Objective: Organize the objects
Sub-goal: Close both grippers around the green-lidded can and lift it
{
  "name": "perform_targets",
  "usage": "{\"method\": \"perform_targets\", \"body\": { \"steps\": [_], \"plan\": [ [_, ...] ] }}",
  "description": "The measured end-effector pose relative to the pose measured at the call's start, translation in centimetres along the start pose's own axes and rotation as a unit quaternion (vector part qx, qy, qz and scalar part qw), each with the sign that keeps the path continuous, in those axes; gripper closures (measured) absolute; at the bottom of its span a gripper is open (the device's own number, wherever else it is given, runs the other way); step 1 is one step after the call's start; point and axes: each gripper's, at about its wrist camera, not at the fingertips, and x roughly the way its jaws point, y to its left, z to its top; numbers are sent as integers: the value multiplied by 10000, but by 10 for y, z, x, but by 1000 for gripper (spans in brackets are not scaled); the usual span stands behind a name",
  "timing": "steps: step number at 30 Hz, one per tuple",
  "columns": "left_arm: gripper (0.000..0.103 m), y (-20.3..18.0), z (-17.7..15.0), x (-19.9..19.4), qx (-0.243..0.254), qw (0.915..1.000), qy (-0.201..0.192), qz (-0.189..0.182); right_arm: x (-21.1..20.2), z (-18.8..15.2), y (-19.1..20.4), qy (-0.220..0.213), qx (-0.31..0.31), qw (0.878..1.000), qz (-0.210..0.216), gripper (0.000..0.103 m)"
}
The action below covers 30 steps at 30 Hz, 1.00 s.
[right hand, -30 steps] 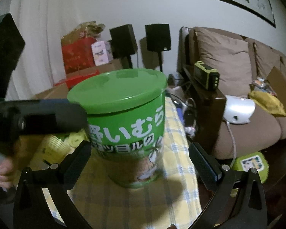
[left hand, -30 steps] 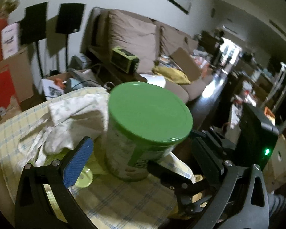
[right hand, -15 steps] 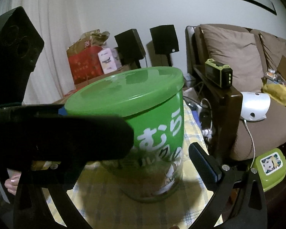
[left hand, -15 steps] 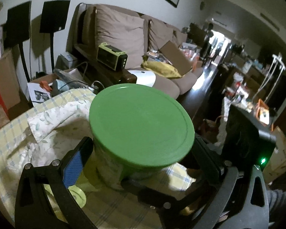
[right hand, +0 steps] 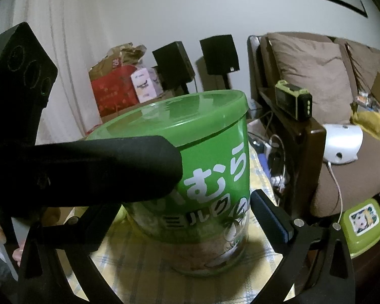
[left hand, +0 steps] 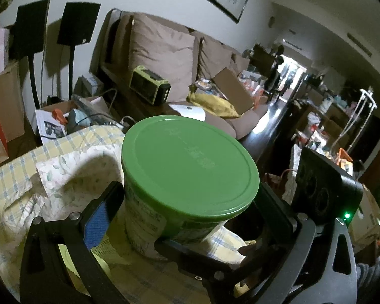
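A big green-lidded can with white Japanese letters stands on the yellow checked tablecloth. My left gripper is around the can, its blue-padded fingers close against both sides just under the lid. My right gripper also straddles the can from the other side, its fingers near the can's wall. A left-gripper finger crosses the right wrist view and hides part of the can. I cannot tell whether either gripper presses on the can.
A crumpled floral cloth lies beside the can, with a pale green dish below it. A brown sofa, a green radio on its wooden arm, speakers, boxes and a green lunch box surround the table.
Both grippers have moved in closer around the can, which now fills more of each view. The left gripper's finger now covers more of the can in the right wrist view.
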Motion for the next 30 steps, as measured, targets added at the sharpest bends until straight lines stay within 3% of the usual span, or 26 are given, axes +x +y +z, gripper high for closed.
{"method": "perform_targets", "body": {
  "steps": [9,19,30],
  "plan": [
    [3,-10,9,-69,-201,9983,-548,33,-25,31,41,-2,-371,9987,344,1],
    [4,16,-2,-176,-719,9916,-1008,363,-28,52,125,179,-447,9897,1349,2],
    [3,31,-31,-280,-808,9808,-1301,1210,-21,54,219,408,-625,9715,2251,2]
  ]
}}
